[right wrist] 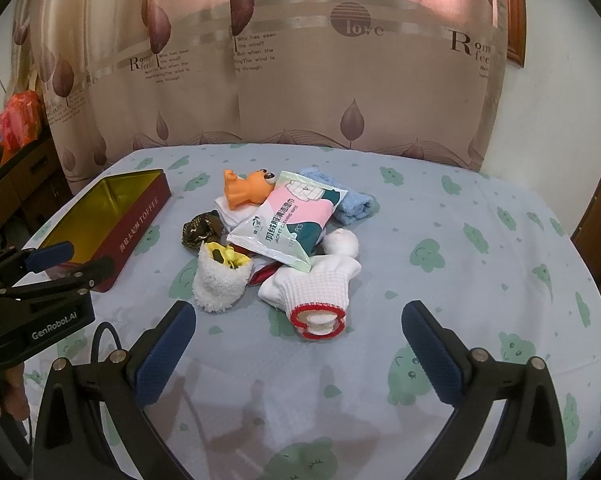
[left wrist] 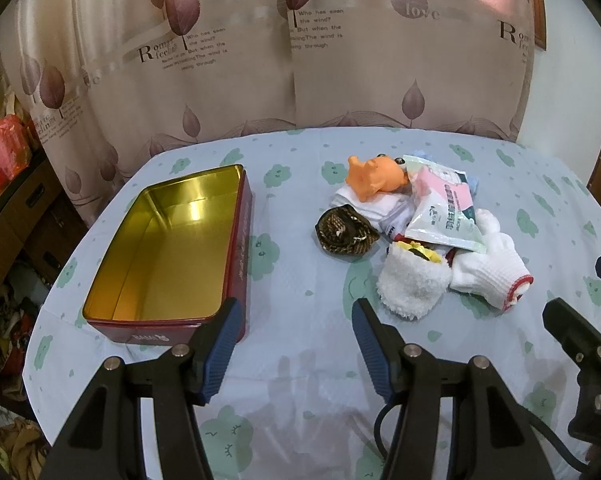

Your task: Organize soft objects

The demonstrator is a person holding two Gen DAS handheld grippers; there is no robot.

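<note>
A rectangular tin (left wrist: 168, 248) with rounded corners stands open on the cloud-printed tablecloth (left wrist: 300, 380); its interior is polished gold metal, its outer wall dark red and lettered "TOFFEE" after some Chinese characters. Well apart from it, to the right, lies the heap of soft objects: a knitted white glove (right wrist: 312, 284) with a red-stitched cuff, a fluffy white sock (right wrist: 218, 284) with yellow material in its mouth, a glossy wipes packet (right wrist: 288, 224) printed "JACKET CLEANING WIPES", an orange rubber toy animal (right wrist: 246, 190), a folded blue towel (right wrist: 354, 202) and a dark patterned fabric bundle (left wrist: 346, 232). The left gripper (left wrist: 292, 316) and right gripper (right wrist: 298, 332) both hover with ribbed blue pads spread wide, holding nothing. The left unit's housing reads "GenRobot.AI".
</note>
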